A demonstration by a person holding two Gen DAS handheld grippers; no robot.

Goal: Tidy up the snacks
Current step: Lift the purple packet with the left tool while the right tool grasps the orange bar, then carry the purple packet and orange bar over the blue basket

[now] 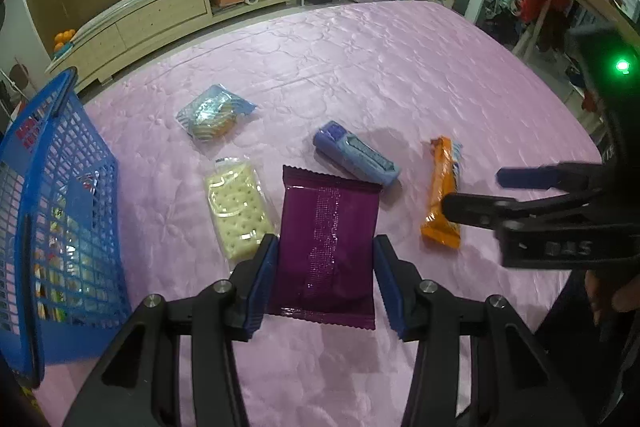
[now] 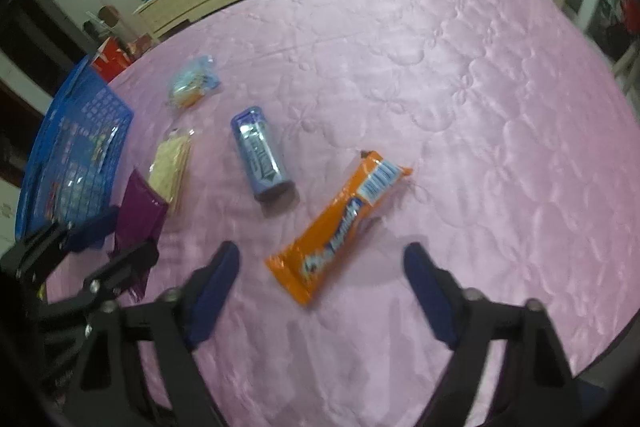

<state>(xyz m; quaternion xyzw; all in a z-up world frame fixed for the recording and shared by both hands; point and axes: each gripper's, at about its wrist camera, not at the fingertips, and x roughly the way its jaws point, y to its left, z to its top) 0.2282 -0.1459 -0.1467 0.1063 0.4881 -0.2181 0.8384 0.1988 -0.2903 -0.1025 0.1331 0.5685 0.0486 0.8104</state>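
Pink quilted bedspread (image 1: pixel 400 67) as work surface; 5 loose snacks on it. Left gripper (image 1: pixel 326 279): jaws spread, 1 blue pad on each side of the purple packet (image 1: pixel 328 247), which lies flat between them; cannot tell whether the pads touch its edges. Right gripper (image 2: pixel 322 291): jaws wide apart, holding nothing, hovering over the near end of the orange snack bar (image 2: pixel 340 223), which lies diagonally on the cover. Blue cylindrical pack (image 2: pixel 262 157) just left of the orange bar, apart from it. Clear-wrapped pale crackers (image 1: pixel 238 207) lie just beside the purple packet on its left. Blue-and-clear biscuit pack (image 1: pixel 214 113) sits farther back, well apart from the others. Blue plastic mesh basket (image 1: pixel 60 187) stands at the left edge of the bed, with several wrapped items visible through its wall. Low wooden cabinet (image 1: pixel 168 7) along the far wall.
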